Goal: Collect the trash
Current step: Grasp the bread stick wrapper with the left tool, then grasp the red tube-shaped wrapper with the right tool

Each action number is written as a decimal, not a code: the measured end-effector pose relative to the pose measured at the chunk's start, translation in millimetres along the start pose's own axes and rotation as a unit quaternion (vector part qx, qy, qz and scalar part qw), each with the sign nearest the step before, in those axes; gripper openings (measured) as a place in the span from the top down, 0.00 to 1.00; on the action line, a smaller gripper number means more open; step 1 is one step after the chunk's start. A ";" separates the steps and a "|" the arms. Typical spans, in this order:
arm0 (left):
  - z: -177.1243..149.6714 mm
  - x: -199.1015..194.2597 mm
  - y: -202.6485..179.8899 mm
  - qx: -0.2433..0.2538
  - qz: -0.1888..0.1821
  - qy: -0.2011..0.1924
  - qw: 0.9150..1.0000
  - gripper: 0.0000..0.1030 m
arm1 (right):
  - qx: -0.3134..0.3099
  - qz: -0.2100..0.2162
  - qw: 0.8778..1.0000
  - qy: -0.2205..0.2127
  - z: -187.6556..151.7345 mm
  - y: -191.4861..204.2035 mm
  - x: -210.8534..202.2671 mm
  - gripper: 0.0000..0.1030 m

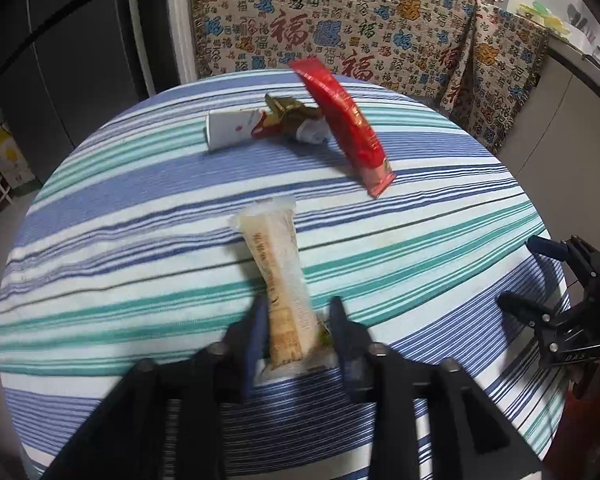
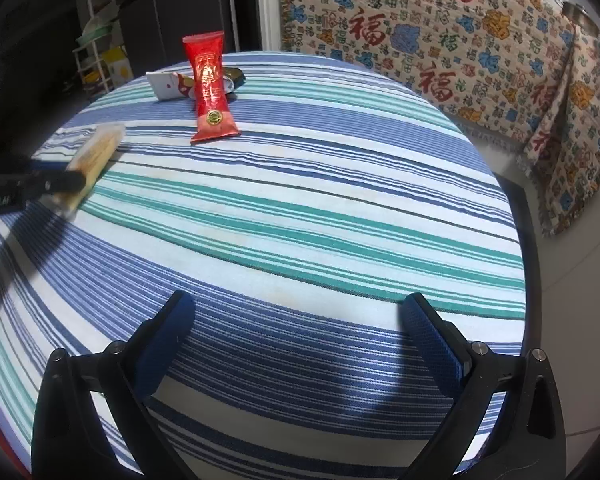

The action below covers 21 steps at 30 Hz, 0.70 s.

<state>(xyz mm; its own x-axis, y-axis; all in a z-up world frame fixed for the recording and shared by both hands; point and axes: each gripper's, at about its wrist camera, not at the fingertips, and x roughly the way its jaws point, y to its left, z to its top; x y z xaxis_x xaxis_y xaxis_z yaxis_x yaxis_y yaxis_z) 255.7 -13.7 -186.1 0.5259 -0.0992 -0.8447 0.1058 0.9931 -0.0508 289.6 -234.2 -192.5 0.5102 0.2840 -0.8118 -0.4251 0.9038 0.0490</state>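
- The right gripper [image 2: 296, 344] hovers low over the striped worktop [image 2: 300, 216], its fingers [image 2: 432, 344] spread wide with nothing between them.
- The left gripper [image 1: 298, 332] straddles the near end of a pale translucent wrapper [image 1: 278, 276]. One finger [image 1: 256, 332] seems to touch the wrapper's edge, while the other stands just clear of it. They look loosely around it rather than clamped; motion blur hides the contact.
- That pale wrapper lies lengthways on the worktop, its far end pointing away from the left gripper.
- Further on, a red sachet [image 2: 210, 88] rests with its far end propped up on other litter.
- Behind it sit a white-and-red carton [image 1: 236, 128] and a crumpled gold wrapper [image 1: 290, 114], touching each other.
- No bin or bag shows in either view.
- My judgement: collection is at an early stage, with all four pieces still on the worktop and only the pale wrapper being picked up.
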 end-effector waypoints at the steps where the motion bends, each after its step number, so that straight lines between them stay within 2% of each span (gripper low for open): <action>1: -2.2 2.3 0.0 -0.002 0.008 -0.004 1.000 0.37 | 0.000 0.000 1.000 0.000 0.0 -0.1 0.1 0.00; 4: -6.3 9.8 -1.1 0.002 0.021 -0.014 1.000 0.33 | 0.000 0.000 1.000 0.000 -0.3 -0.4 -0.2 0.00; 5: -8.2 9.7 -2.4 0.013 0.029 -0.028 0.999 0.31 | -0.001 0.000 1.000 0.000 -0.4 -0.5 -0.2 0.00; 7: -9.9 11.0 1.3 0.016 0.031 -0.039 0.999 0.22 | -0.001 0.000 1.000 0.000 -0.5 -0.4 0.0 0.00; 13: -6.3 10.6 14.3 0.007 0.033 -0.039 0.999 0.20 | 0.007 -0.004 1.000 0.006 9.5 0.9 6.2 0.00; 17: -4.3 11.9 16.3 0.009 0.030 -0.038 0.999 0.19 | -0.010 0.015 1.000 0.006 35.9 12.1 26.0 0.00; 21: -4.4 13.0 18.7 0.014 0.026 -0.038 0.999 0.19 | -0.056 0.047 0.997 0.009 76.7 28.2 56.7 0.00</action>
<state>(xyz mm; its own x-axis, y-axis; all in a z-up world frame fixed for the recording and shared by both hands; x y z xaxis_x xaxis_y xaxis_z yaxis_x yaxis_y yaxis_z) 260.8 3.8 -200.4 0.5939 -0.0539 -0.8027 0.1004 0.9949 0.0074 363.9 -168.1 -192.5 0.4514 0.3598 -0.8165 -0.5518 0.8317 0.0614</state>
